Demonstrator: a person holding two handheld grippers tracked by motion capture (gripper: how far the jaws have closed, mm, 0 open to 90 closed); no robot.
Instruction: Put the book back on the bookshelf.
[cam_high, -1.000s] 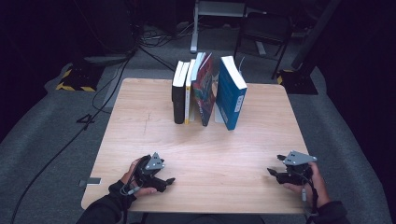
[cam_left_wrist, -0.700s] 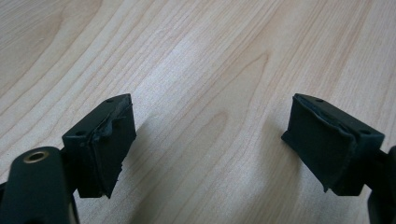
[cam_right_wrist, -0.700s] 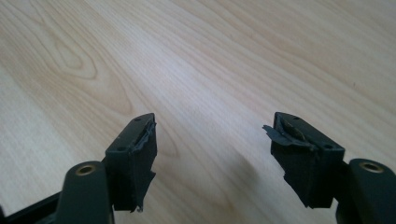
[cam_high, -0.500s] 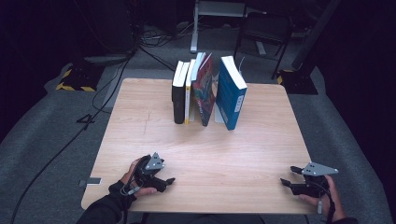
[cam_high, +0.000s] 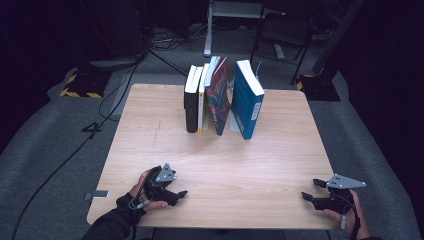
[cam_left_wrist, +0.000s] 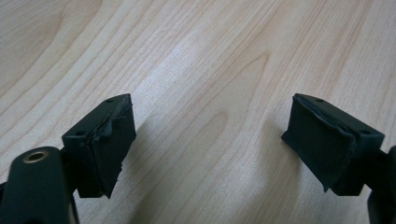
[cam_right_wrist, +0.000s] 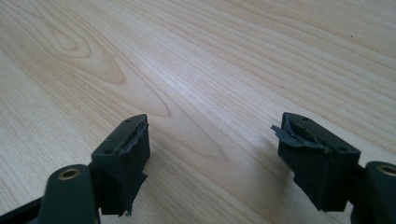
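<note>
Both tongs gape wide and hold nothing; the left gripper (cam_high: 172, 192) rests low at the near left of the table (cam_high: 150, 130), while the right gripper (cam_high: 314, 192) has slid outward and back to the near right corner since a second ago. The row of books (cam_high: 222, 100) stands upright at the far middle, well apart from both; that retreat suggests no reach has begun, just settling.

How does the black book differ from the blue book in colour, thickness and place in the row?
The black book is dark and thinner, at the row's left end; the blue book is teal, thicker, at the right end, with a gap beside it. Both stand upright on the table.
</note>
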